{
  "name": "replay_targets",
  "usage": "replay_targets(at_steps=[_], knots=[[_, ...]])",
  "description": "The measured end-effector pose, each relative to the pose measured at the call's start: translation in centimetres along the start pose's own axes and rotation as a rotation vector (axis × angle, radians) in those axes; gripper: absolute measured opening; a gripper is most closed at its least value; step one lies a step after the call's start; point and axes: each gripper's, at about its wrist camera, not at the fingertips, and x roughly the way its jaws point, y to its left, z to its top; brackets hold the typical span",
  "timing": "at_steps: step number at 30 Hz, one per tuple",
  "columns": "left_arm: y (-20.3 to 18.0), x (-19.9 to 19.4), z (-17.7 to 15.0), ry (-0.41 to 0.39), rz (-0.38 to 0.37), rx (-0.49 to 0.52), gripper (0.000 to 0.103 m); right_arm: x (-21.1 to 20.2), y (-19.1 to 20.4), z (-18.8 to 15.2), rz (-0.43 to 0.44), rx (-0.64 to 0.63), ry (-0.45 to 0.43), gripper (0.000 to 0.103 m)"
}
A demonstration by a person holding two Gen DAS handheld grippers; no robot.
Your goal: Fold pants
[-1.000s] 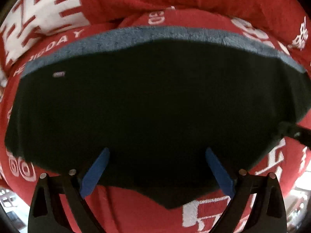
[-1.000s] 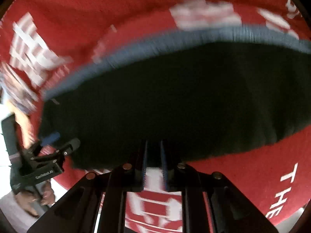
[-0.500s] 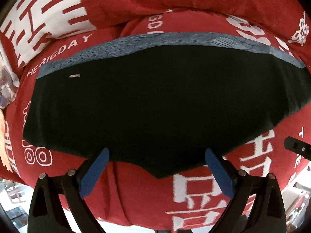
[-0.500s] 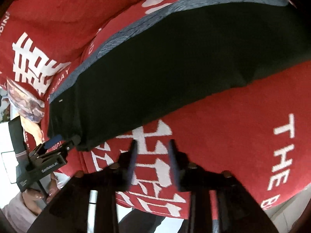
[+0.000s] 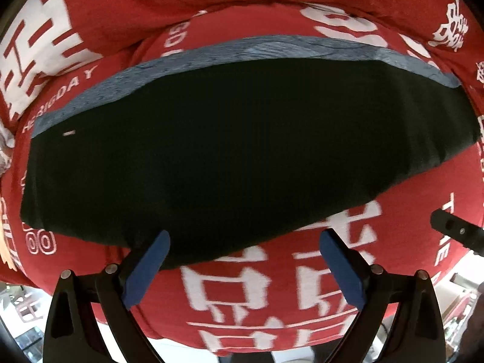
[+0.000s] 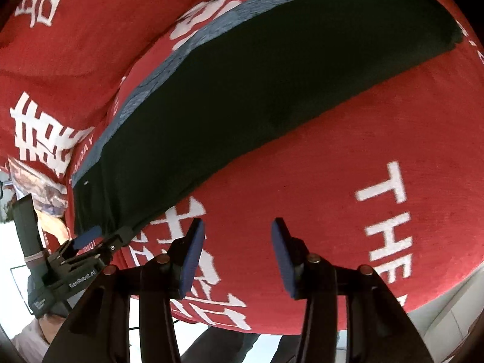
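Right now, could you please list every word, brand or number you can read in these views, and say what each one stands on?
"THE": white letters on the red cloth, right wrist view.
"HE BIGDAY": white letters on the cloth beside the pants, first letter hidden.
"GenRobot.AI": on the left hand-held gripper.
Large white Chinese characters on the cloth: not transcribed.
Small tag on the pants: too small to read.
Lower label on that gripper: blurred.
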Motion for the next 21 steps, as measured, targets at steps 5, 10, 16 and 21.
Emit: replay_targets(at_steps=[5, 10, 16, 21], knots=[[-3.4, -0.2, 0.8, -0.005, -0.006, 0.037, 0.100, -1.4, -2.4, 0.4, 0.012, 0.037, -0.036, 0.053], [-7.1, 0.0, 1.5, -0.005, -0.004, 0.086, 0.100, -3.0, -5.5, 1.0, 0.024, 0.080, -0.072, 0.053], [-11.3, 0.1, 2.2, -0.011, -0.003, 0.139, 0.100, -4.8, -9.5, 1.6, 0.036, 0.147, -0.123, 0.053], [-14.5, -0.2, 4.1, -0.026, -0.037, 0.112, 0.100, -6.6, -12.7, 3.1, 0.028, 0.190, -0.184, 0.053]])
